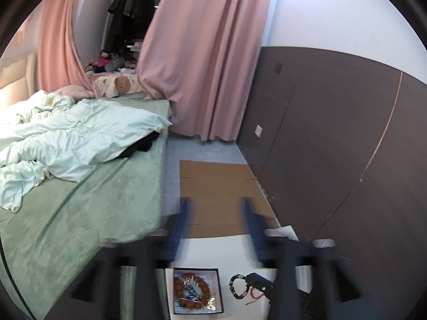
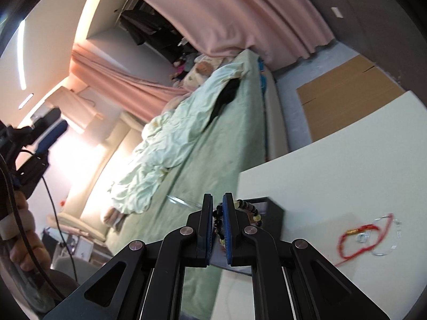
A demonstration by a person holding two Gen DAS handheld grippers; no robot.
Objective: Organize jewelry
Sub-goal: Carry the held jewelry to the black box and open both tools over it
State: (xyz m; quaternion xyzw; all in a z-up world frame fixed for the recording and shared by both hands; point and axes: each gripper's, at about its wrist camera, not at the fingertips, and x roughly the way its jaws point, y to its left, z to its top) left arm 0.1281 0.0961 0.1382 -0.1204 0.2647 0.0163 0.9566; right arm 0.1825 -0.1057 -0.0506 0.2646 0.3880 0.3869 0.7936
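Your right hand-held gripper (image 2: 218,229) pinches the dark bead bracelet (image 2: 249,209) just over the black box (image 2: 275,213) at the table (image 2: 347,160) edge; left hand-held gripper (image 1: 216,229) gapes wide, raised.

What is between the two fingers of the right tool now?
In the right wrist view, the right tool is shut on a beaded bracelet of dark and pale beads, above the black box.

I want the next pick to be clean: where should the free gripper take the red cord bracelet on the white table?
Probably pinch the red cord bracelet on the bare arc away from the clear ring, coming straight down: it lies flat.
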